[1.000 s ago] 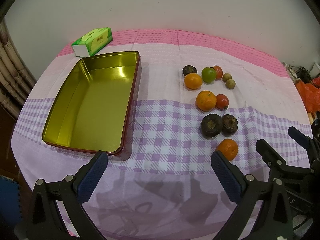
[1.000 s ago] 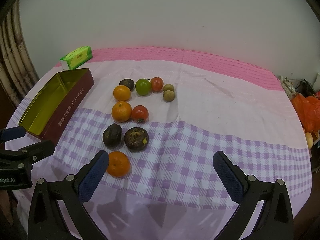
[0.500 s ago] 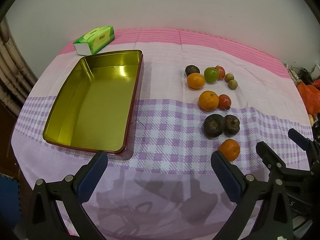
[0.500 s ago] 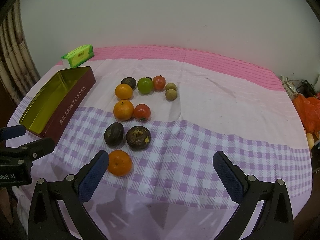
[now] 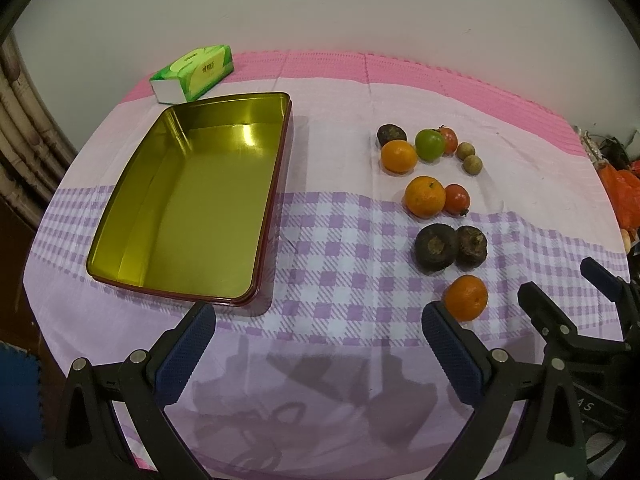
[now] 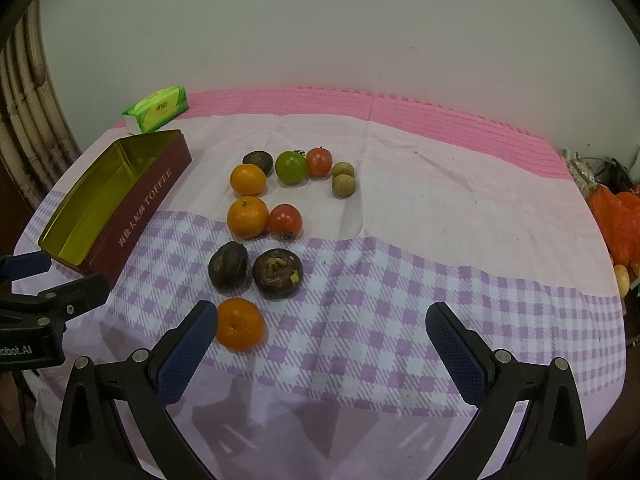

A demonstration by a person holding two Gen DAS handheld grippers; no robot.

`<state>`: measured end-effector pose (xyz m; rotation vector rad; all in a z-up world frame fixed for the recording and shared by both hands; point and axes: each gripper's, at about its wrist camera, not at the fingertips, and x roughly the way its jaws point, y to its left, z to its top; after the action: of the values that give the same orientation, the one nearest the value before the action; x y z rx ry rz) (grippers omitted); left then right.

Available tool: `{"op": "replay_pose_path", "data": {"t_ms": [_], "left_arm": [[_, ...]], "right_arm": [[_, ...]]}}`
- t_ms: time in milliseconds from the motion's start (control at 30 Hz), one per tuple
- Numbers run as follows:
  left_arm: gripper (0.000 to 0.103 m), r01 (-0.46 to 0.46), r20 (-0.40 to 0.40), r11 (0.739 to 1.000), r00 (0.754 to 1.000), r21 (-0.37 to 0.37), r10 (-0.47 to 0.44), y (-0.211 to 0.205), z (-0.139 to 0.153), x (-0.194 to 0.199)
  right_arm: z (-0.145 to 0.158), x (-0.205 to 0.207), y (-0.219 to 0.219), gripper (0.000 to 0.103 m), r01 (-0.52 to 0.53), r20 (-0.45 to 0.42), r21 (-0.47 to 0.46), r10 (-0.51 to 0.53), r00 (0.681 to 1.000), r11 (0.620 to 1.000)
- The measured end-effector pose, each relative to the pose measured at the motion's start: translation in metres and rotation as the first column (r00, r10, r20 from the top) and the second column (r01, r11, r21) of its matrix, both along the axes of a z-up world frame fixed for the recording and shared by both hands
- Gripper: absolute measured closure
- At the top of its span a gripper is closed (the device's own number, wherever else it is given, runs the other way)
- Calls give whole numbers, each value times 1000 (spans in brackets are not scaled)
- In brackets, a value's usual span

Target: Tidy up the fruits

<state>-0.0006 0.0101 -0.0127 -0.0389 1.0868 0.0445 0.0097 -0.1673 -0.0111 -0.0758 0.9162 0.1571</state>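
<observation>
Both sets of tongs hover released over the near edge of the worktop (image 5: 328, 344), gripping nothing. The left tongs (image 5: 318, 346) hang ahead of the tin's near end; the right tongs (image 6: 322, 344) sit further toward the right edge, pads spread wide.

The tin (image 5: 192, 196) lies empty toward the left edge, its long axis running from near edge to far edge, with a tissue pack (image 5: 192, 74) just beyond it at the far left corner. All the fruit is still out on the cloth, in a loose column between the tin and the right edge, well apart from the tin. Nearest the near edge is a single orange (image 6: 240, 324); behind it two dark fruits (image 6: 276, 274), then an orange with a tomato (image 6: 285, 221), then a far cluster of a dark fruit, an orange, a green fruit (image 6: 291, 167), a tomato and two small brown ones.

The relation that matters: the near orange lies just ahead of the right tongs' left pad (image 6: 186, 354), off to the left of their centre line, so those tongs would need to shift left before closing. It is round, so no grip axis matters. In the left view it sits just past the left tongs' right pad (image 5: 450, 354). Either could likely take it, and the carry then runs left to the tin.
</observation>
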Motion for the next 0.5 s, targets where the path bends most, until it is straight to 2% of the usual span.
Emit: {"op": "replay_pose_path", "data": {"t_ms": [500], "left_arm": [[1,-6,-10,1000,1000,-1,6,0,-5,-1]], "right_arm": [[-4,3,2,0,-13,-20,-5,13,1000,1000]]}}
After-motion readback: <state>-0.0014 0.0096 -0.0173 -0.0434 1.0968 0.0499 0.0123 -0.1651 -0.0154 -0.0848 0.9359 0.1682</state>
